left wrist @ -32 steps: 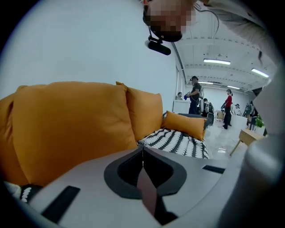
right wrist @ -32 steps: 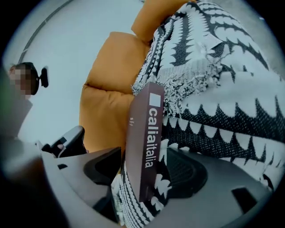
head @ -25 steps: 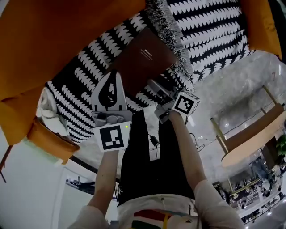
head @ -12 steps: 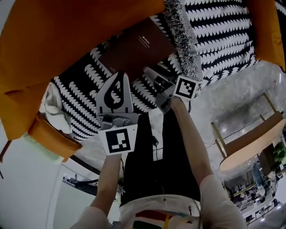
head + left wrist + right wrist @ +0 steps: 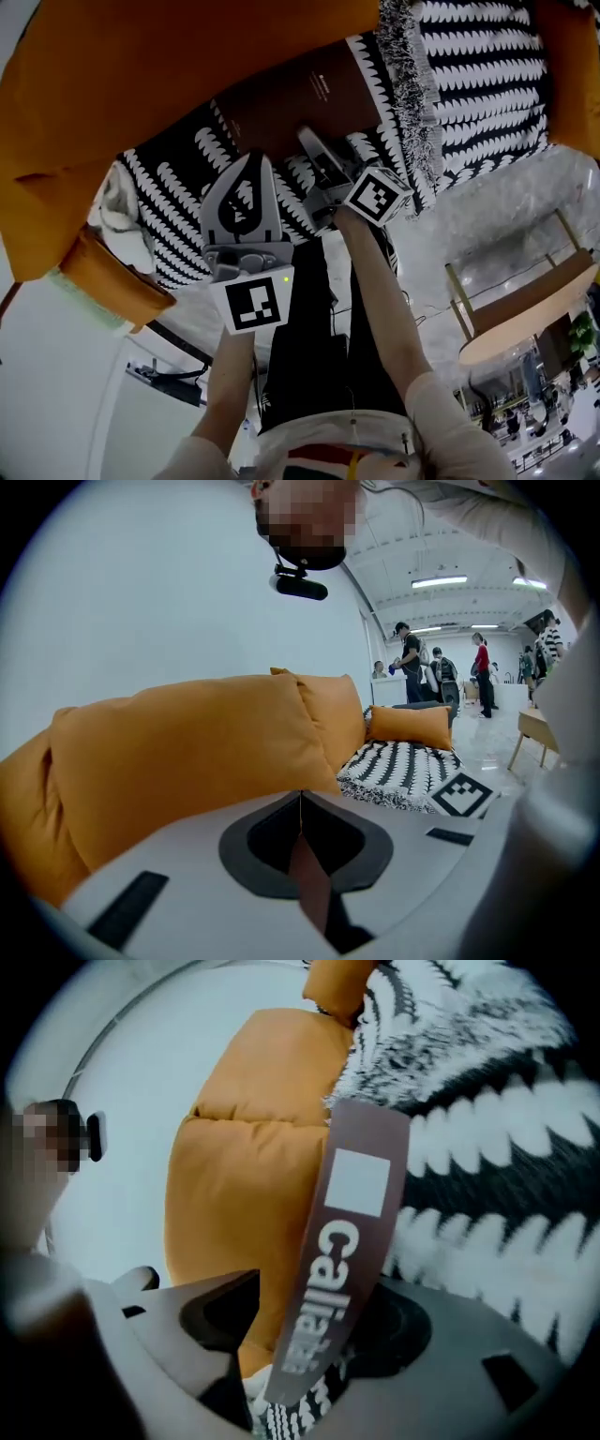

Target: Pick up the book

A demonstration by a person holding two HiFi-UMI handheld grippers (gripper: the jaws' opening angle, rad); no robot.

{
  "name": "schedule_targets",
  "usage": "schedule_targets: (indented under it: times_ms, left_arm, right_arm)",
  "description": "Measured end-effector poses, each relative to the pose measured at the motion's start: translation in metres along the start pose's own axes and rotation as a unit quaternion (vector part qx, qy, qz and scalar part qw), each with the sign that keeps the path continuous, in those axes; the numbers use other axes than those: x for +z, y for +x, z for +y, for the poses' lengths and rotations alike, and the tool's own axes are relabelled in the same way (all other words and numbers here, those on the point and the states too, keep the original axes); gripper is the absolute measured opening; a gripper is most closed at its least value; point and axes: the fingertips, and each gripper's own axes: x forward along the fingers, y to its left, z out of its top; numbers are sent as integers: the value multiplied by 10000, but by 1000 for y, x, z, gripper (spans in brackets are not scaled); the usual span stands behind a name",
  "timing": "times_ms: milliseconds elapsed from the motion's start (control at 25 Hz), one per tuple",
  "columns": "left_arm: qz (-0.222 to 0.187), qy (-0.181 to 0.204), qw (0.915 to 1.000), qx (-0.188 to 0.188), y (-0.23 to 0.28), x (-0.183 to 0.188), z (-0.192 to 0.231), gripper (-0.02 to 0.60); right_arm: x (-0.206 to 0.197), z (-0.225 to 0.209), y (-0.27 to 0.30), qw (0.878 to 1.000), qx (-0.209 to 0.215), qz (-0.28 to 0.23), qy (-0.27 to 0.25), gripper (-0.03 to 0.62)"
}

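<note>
On the sofa [image 5: 141, 84] seat, brown book [image 5: 300, 98] lies on the black-and-white blanket [image 5: 469, 66], close to the orange back cushion; not lifted as far as head view shows. Right gripper [image 5: 309, 142] is at the book's near edge; in right gripper view the printed spine [image 5: 347, 1241] stands between its fingers [image 5: 220, 1309]. Those fingers are apart and closing; a gap shows between the left one and the spine, so no clamp yet; contact on the other side is hard to tell. Left gripper [image 5: 251, 159] hovers beside the right one, over the blanket, short of the book; its fingers are together at the tips, nothing between them in left gripper view, which looks past them at the sofa cushions.

Progress, as judged: approach done, book lined up inside the right fingers; grasp under way, not finished. Left to do: finish the squeeze on the spine, then raise the book clear of the blanket. Left gripper has no part so far. Risk: thin edge grip on a flat book; it may tip or slip when raised.
</note>
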Motion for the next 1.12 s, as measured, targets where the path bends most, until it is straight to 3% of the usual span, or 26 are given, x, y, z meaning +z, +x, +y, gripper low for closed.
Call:
schedule_targets:
  times_ms: [120,280,480,640,960,1120]
  left_arm:
    - [31,-89,9999,98,1,-9,4,8]
    - [158,-271,9993,208,-2,-18,5,8]
    - [38,-110,9999,92,-2,-9,5,8]
    - [75,-138,9997,205,-10,-8,13,8]
    - [33,34,9997,259,-20,-8,19,9]
    - [81,-244,9990,360,-22,-15,22,8]
  right_arm:
    - [21,21,33,9993,-17,49,-367,291]
    - [24,19,36,9994,-1,-180,295,284]
    - [24,13,31,9989,-268,-214,318,224]
    - [20,13,24,9980,-440,-205,411,192]
    - [28,16,1,9971,-666,-344,132,167]
    - [38,22,-11,9960,-758,-464,10,161]
